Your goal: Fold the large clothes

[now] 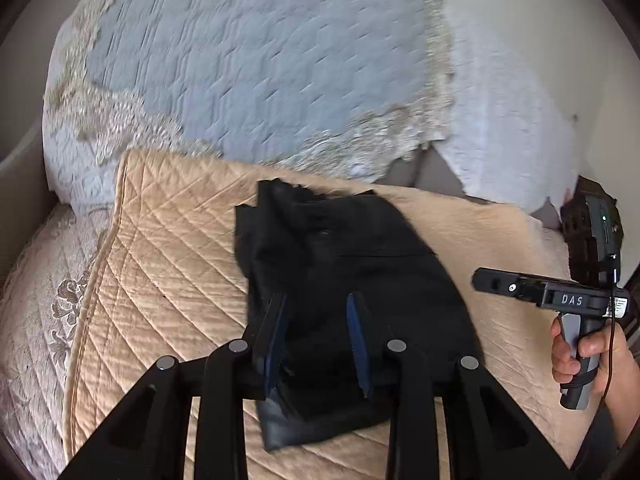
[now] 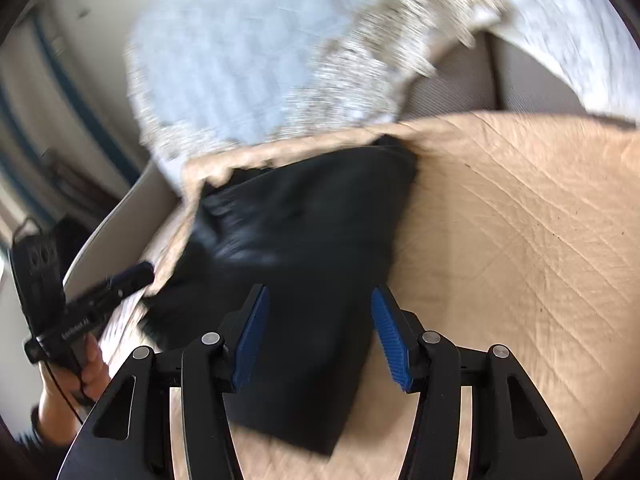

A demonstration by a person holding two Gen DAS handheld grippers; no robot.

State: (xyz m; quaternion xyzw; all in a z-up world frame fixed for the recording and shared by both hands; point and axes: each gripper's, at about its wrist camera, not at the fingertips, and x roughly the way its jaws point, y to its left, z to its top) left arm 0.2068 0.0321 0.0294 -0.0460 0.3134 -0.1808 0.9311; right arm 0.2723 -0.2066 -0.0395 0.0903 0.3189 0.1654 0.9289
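Note:
A black garment (image 1: 352, 280) lies folded into a compact bundle on a tan quilted cover (image 1: 160, 264). My left gripper (image 1: 318, 312) is open just above the bundle's near part, holding nothing. My right gripper (image 2: 320, 312) is also open and empty over the garment (image 2: 304, 264), which reaches from between its fingers to the cover's far edge. The right gripper also shows in the left wrist view (image 1: 486, 280), off the garment's right side. The left gripper shows blurred at the left of the right wrist view (image 2: 140, 272).
The tan cover (image 2: 520, 240) lies on a bed or sofa. A blue-grey quilted spread with a beige lace border (image 1: 256, 56) lies behind it. A pale embroidered cover (image 1: 36, 292) is at the left. A wall stands at the back right.

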